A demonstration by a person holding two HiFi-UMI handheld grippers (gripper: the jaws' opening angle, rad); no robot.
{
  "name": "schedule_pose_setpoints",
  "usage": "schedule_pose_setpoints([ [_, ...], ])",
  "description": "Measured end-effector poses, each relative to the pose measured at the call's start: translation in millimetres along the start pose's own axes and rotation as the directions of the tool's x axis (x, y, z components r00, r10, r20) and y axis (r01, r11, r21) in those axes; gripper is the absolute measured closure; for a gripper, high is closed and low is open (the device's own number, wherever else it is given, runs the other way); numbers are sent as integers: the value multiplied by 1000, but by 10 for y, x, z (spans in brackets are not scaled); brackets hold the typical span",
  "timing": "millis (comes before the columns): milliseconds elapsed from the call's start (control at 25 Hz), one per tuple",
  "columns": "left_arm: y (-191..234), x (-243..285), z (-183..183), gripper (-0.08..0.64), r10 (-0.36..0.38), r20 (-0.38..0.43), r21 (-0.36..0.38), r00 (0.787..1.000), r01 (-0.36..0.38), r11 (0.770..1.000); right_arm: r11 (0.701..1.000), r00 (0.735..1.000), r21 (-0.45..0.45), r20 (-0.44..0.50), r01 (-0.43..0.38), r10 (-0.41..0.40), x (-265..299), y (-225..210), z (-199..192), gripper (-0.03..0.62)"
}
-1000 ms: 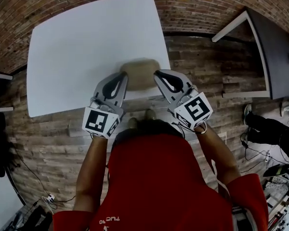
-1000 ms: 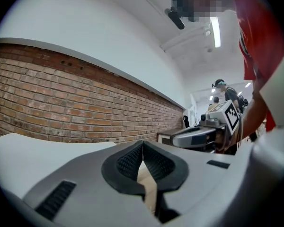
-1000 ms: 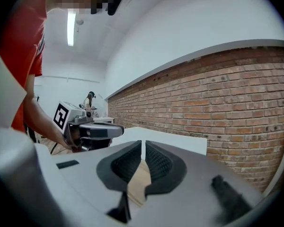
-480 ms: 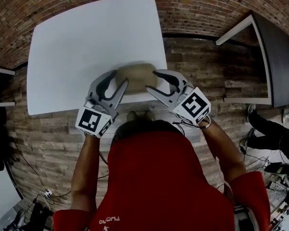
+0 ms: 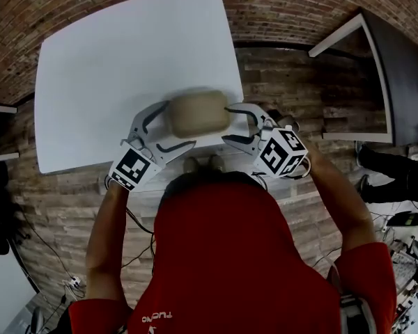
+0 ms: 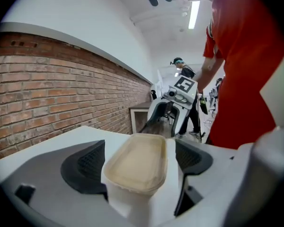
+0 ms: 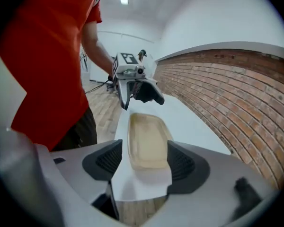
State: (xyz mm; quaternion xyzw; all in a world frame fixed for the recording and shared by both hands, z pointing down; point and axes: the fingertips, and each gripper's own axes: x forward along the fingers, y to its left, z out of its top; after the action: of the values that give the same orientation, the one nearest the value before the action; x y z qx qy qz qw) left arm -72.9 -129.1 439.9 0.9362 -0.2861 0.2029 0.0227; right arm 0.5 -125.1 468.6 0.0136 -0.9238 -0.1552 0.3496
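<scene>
A beige lidded container (image 5: 198,113) sits on the white table (image 5: 111,61), close to its near edge. My left gripper (image 5: 179,124) is open around the container's left end. In the left gripper view the container (image 6: 137,162) lies between the two dark pads (image 6: 85,164), and the left gripper (image 6: 139,162) reaches along it. My right gripper (image 5: 228,124) is open at the container's right end. In the right gripper view the lid (image 7: 146,143) runs lengthwise between the jaws of the right gripper (image 7: 144,162). Each gripper shows in the other's view.
The floor around the table is brick-patterned wood (image 5: 292,96). A dark desk with a white frame (image 5: 397,68) stands to the right. Cables lie on the floor at lower left (image 5: 28,270). Another person (image 6: 182,70) stands far back in the room.
Both grippers were shut a second ago and have since opened. They now straddle the two ends of the container, which looks nearer the table edge.
</scene>
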Motion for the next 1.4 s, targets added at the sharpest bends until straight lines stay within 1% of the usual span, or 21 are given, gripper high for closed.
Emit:
schedule_pose_setpoints([
  [80, 0, 44, -156, 102, -25, -54, 34, 998, 27, 999, 999, 999, -54, -47, -8, 5, 66, 55, -104, 319],
  [160, 6, 81, -289, 91, -41, -108, 91, 993, 51, 995, 995, 997, -97, -77, -7, -1, 121, 73, -159, 316],
  [280, 1, 140, -437, 84, -60, -183, 185, 981, 94, 978, 985, 993, -171, -116, -5, -15, 190, 63, -212, 313],
  [400, 10, 192, -557, 84, -71, -237, 239, 969, 129, 962, 969, 988, -248, -149, -2, -36, 254, 39, -255, 313],
  [480, 20, 227, -598, 84, -77, -248, 242, 966, 138, 960, 958, 985, -287, -165, 4, -54, 285, 13, -282, 313],
  [520, 27, 242, -610, 84, -81, -248, 232, 965, 141, 962, 952, 983, -306, -171, 8, -64, 302, -4, -296, 313],
  [640, 52, 275, -627, 86, -104, -231, 171, 967, 146, 974, 928, 979, -372, -182, 15, -89, 353, -36, -326, 314],
  [720, 79, 285, -619, 86, -106, -214, 146, 971, 139, 979, 918, 978, -398, -191, -2, -81, 381, -21, -334, 314],
  [760, 89, 286, -619, 86, -104, -211, 146, 972, 137, 980, 915, 978, -402, -199, -17, -69, 392, -8, -339, 318],
  [880, 99, 295, -627, 87, -102, -222, 167, 970, 141, 976, 920, 972, -386, -234, -75, -19, 393, 22, -348, 347],
  [960, 111, 300, -636, 89, -101, -230, 180, 968, 145, 973, 930, 967, -347, -252, -120, 31, 381, 26, -334, 361],
  [1040, 133, 304, -651, 91, -95, -238, 195, 966, 144, 970, 944, 960, -278, -258, -177, 104, 361, 14, -291, 371],
  [1120, 149, 309, -665, 94, -88, -247, 210, 965, 142, 967, 951, 947, -188, -257, -247, 195, 326, -3, -241, 374],
  [1200, 149, 316, -670, 97, -84, -253, 217, 964, 141, 966, 945, 926, -95, -251, -313, 281, 286, -18, -196, 374],
  [1240, 148, 318, -669, 97, -83, -253, 216, 964, 140, 966, 941, 918, -60, -246, -334, 310, 270, -30, -170, 373],
  [1280, 148, 318, -667, 97, -83, -251, 212, 964, 138, 967, 938, 914, -40, -242, -344, 325, 259, -44, -145, 373],
  [1320, 150, 317, -664, 97, -82, -249, 207, 965, 136, 969, 939, 915, -36, -241, -341, 323, 256, -55, -128, 373],
  [1400, 154, 317, -658, 97, -81, -245, 197, 966, 132, 972, 952, 928, -64, -252, -299, 274, 270, -67, -130, 371],
])
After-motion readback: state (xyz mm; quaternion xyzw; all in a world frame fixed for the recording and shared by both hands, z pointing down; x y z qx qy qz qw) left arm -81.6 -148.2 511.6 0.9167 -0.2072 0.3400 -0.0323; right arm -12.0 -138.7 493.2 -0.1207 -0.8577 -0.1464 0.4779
